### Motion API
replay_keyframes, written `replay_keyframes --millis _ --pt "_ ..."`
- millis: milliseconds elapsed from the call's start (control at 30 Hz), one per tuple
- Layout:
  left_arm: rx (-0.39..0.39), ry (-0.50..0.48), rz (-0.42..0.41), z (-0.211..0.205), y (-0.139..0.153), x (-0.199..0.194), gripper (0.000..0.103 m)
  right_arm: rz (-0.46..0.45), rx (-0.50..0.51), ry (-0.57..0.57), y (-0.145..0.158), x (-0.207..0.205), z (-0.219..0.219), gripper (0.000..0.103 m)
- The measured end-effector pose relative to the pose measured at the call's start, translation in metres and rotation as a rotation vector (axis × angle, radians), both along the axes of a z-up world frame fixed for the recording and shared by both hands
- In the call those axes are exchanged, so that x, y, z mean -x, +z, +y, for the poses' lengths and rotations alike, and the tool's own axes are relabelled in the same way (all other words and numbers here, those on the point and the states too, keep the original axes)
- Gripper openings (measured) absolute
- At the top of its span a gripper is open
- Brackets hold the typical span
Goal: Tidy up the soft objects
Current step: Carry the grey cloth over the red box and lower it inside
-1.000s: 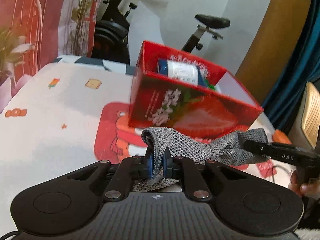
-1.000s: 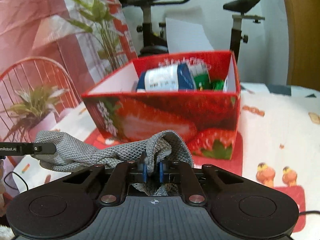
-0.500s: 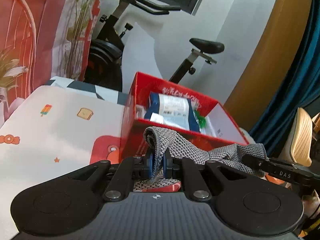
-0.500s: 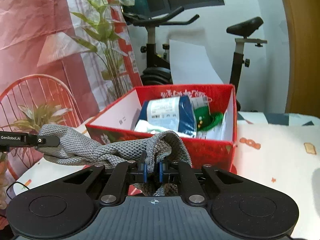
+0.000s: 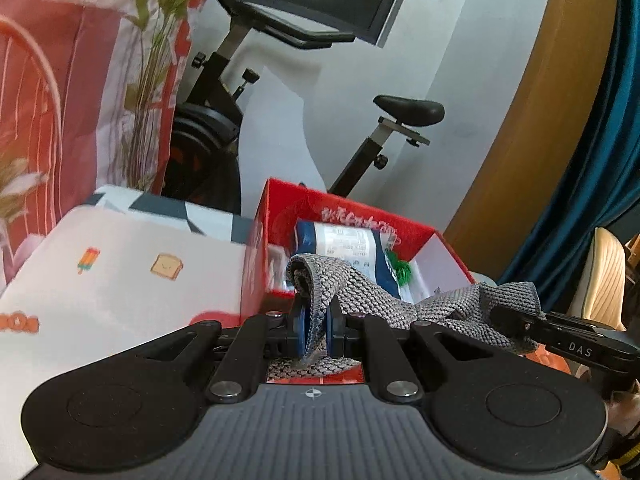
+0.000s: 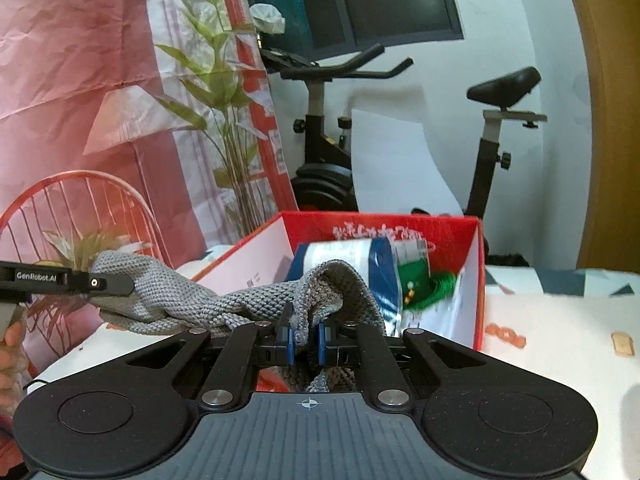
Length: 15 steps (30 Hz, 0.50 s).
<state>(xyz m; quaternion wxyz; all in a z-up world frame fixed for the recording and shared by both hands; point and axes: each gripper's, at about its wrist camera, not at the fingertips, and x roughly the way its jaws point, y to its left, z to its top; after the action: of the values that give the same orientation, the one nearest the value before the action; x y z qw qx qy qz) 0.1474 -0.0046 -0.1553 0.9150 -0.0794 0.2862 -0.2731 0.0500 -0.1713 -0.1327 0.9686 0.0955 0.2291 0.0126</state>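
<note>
A grey knitted cloth hangs stretched between my two grippers, lifted in front of the open red strawberry box. My left gripper is shut on one end of the cloth. My right gripper is shut on the other end. The box holds a blue and white packet and something green. Each gripper's black finger shows at the edge of the other view, the right one and the left one.
The box stands on a white table cover printed with small cartoons. An exercise bike and a white wall are behind the box. A plant and a red printed backdrop stand at the left. A dark blue curtain hangs at the right.
Both grippers have risen with the cloth. The views now look down into the box, and the box's front face has dropped out of sight.
</note>
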Motion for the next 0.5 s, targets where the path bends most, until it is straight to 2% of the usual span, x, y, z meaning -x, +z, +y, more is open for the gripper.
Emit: replay_keyframes --millis 233,400,500 --pt "-0.016 -0.024 -0.057 -0.012 0.018 -0.022 0.010 -0.043 0.070 -0.004 0.017 -0.023 -0.010 0.010" --pt "-0.061 -0.047 -0.071 -0.035 0.022 -0.048 0.010 -0.057 0.132 -0.008 0.021 -0.050 -0.018 0.010" --pt "-0.082 -0.072 -0.050 -0.049 0.021 -0.066 0.010 -0.037 0.141 -0.038 0.016 -0.067 -0.027 0.010"
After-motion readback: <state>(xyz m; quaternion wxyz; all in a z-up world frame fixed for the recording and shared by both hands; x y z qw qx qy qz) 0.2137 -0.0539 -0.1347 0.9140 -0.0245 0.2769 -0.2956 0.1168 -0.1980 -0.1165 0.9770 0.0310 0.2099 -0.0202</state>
